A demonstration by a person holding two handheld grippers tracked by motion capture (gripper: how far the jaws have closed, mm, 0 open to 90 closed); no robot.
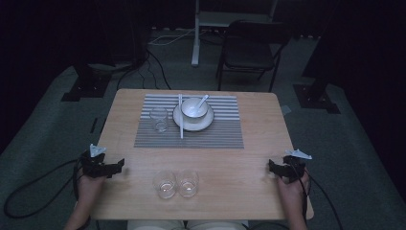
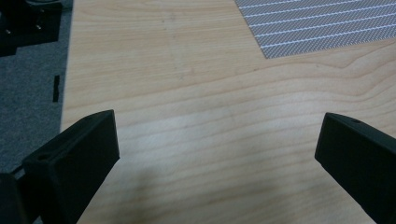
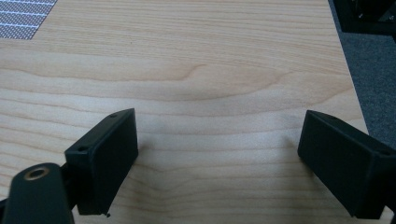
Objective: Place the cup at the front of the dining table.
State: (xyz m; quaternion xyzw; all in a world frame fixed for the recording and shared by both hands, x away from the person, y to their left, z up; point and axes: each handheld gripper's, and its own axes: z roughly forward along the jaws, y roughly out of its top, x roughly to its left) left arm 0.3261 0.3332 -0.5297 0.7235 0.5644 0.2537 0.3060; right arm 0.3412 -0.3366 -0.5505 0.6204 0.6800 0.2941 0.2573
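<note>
Nothing started yet. Left gripper (image 1: 116, 167) and right gripper (image 1: 271, 167) rest on the tabletop (image 1: 253, 158), jaws apart, empty, either side of two glasses (image 1: 175, 183). Those glasses sit untouched, near of the placemat (image 1: 225, 136).

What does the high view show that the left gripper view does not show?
The high view alone: three glasses, one on the placemat and two near the front edge, a bowl with a spoon on a plate, a chopstick, a chair, both hands and the right gripper.
The left gripper view alone: close wood grain between the left gripper and its wide-apart fingers.
Both: the wooden table, the striped placemat, the grey floor.
</note>
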